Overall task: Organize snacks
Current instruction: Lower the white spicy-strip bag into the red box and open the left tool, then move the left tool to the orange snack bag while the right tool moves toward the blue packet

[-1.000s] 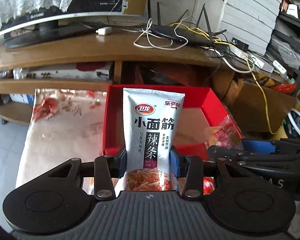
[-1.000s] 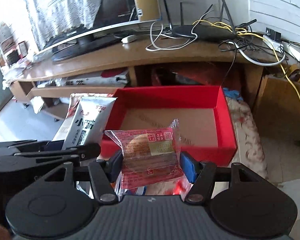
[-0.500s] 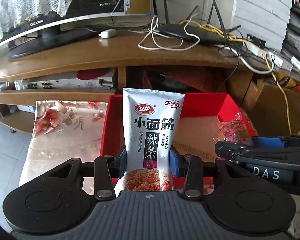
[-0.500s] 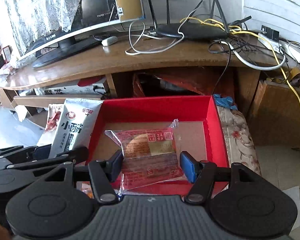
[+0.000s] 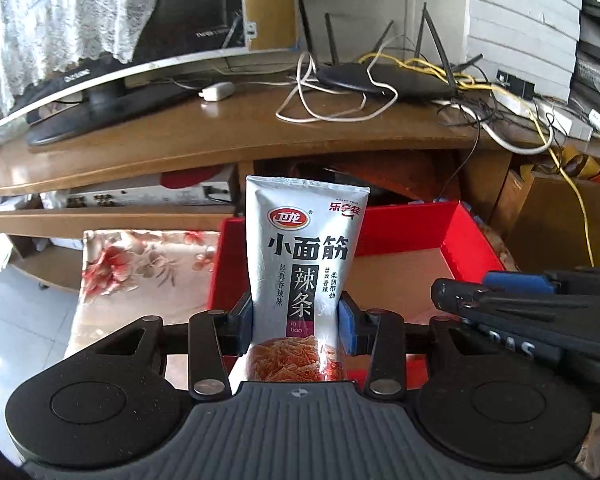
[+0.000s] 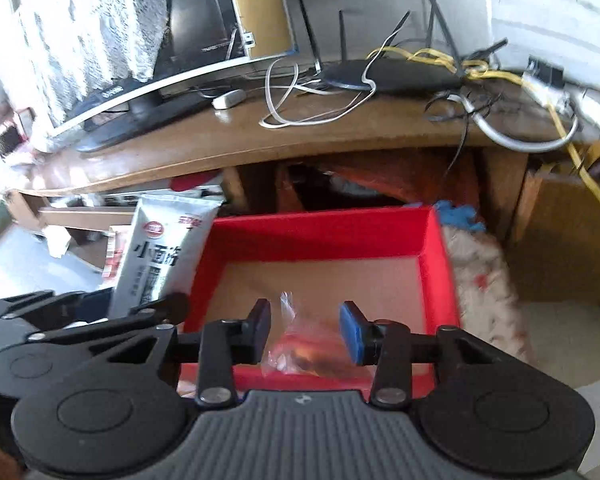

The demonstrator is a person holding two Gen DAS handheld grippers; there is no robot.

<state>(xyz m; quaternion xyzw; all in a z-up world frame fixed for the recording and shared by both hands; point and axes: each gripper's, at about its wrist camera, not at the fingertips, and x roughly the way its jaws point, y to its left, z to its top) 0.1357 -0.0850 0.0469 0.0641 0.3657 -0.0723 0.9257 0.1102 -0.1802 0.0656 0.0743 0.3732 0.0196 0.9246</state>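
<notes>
Item one: a white foil pouch of spicy strips [image 5: 306, 264], upright and label forward, pinched at its lower third by the left tool [image 5: 296, 320], whose blue pads press both side edges. The pouch stands at the near left corner of the red box [image 5: 472, 240], not yet set inside. Assessed as light, smooth and slippery, with soft contents that yield. The flat side seams low on the body are the sound place to hold, as the tall top would flop if gripped higher. Item two: a clear-wrapped pastry [image 6: 300, 350], blurred, hanging low between the pads of the right tool [image 6: 305, 328] over the near part of the box floor. The pads stand drawn close with the wrapper crumpled between them. It cannot be confirmed how firmly they bite. This packet is judged very light, crinkly and easily crushed, and is best taken by the film margin rather than the cake. The box floor otherwise appears bare. The box rests on a floral cloth [image 5: 140, 268]. Beyond it, on the far side, a wooden worktop [image 5: 220, 140] carries a monitor, a router and loose cables.
</notes>
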